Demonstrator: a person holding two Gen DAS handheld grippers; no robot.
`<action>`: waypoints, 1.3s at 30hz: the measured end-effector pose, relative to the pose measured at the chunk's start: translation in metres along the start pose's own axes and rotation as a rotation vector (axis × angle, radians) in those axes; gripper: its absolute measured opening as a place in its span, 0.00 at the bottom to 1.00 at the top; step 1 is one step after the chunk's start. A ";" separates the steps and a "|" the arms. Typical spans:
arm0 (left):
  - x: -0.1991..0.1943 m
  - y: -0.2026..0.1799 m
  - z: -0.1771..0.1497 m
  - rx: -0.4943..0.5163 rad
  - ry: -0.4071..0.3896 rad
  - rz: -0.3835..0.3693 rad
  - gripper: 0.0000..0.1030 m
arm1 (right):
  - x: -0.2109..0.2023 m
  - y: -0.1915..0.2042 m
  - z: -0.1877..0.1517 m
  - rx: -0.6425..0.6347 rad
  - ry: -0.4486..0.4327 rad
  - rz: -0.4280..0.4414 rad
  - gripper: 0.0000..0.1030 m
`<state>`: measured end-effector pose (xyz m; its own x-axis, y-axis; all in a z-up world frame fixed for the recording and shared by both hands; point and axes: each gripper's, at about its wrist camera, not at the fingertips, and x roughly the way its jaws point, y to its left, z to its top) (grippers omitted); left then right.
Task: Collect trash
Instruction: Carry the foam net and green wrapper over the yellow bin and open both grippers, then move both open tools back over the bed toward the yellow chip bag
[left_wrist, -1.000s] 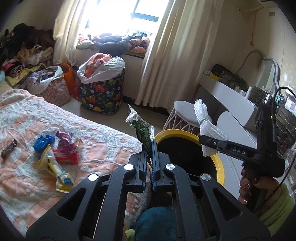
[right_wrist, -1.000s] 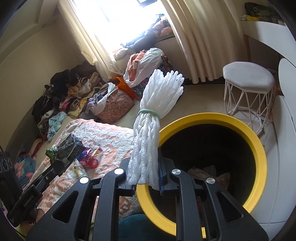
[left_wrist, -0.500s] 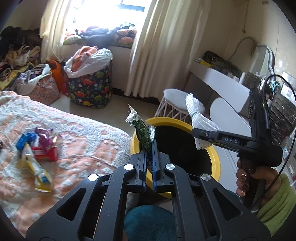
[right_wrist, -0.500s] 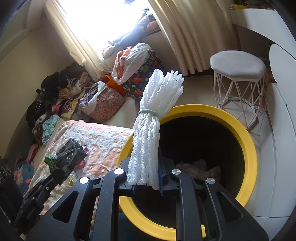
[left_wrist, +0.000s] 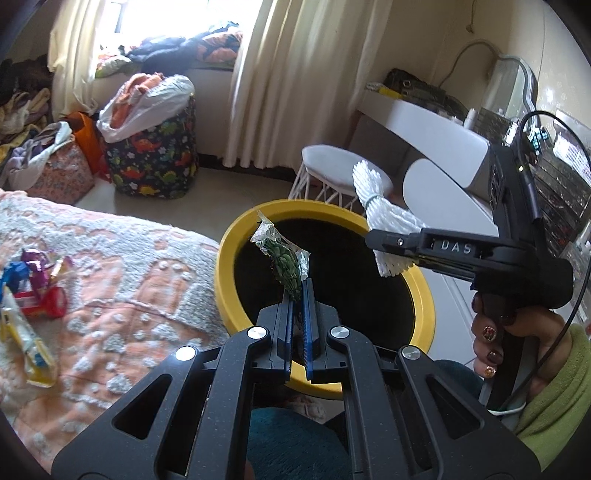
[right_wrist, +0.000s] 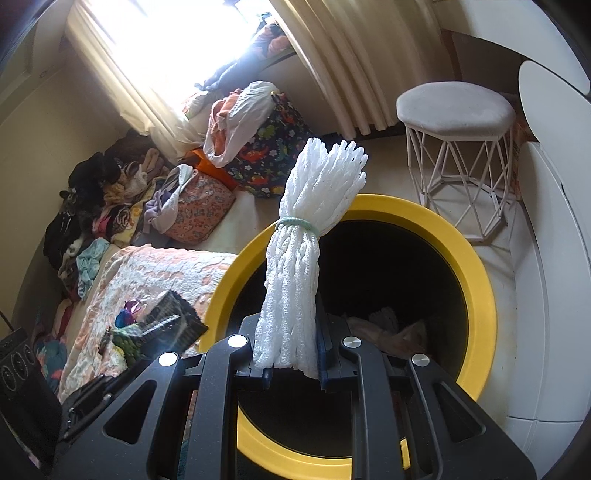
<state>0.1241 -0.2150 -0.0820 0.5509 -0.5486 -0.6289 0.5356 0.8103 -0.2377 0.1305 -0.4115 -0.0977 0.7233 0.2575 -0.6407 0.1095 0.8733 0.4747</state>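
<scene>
A round bin with a yellow rim (left_wrist: 419, 284) (right_wrist: 476, 266) and a dark inside stands on the floor beside the bed. My left gripper (left_wrist: 298, 284) is shut on a clear wrapper with green contents (left_wrist: 284, 260), held over the bin's mouth. My right gripper (right_wrist: 291, 332) is shut on a white foam net bundle (right_wrist: 306, 236) tied with a pale green band, also over the bin. In the left wrist view the right gripper (left_wrist: 376, 240) comes in from the right with the foam bundle (left_wrist: 373, 195). Some trash lies at the bin's bottom (right_wrist: 388, 328).
Several colourful wrappers (left_wrist: 33, 291) lie on the pink and white bedspread (left_wrist: 122, 280) at left. A white stool (right_wrist: 456, 110) stands behind the bin, a white desk (left_wrist: 428, 129) at right. A dinosaur-print hamper (left_wrist: 151, 155) and clothes piles (right_wrist: 96, 199) sit by the window.
Both grippers have moved forward and lower with their trash, from near the bin's edge to over its mouth. The bin now fills more of both views. Neither grip has changed.
</scene>
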 end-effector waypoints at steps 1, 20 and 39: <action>0.003 0.000 -0.001 -0.001 0.009 -0.004 0.02 | 0.001 -0.002 0.000 0.003 0.003 -0.001 0.17; 0.042 0.012 0.004 -0.042 0.093 -0.012 0.03 | 0.019 -0.015 -0.008 0.039 0.070 -0.031 0.20; -0.006 0.037 0.003 -0.153 -0.035 0.058 0.89 | 0.012 -0.013 -0.005 0.045 0.009 -0.079 0.71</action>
<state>0.1420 -0.1824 -0.0849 0.6013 -0.5050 -0.6193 0.4004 0.8611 -0.3134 0.1346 -0.4178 -0.1146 0.7049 0.1921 -0.6828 0.1967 0.8719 0.4484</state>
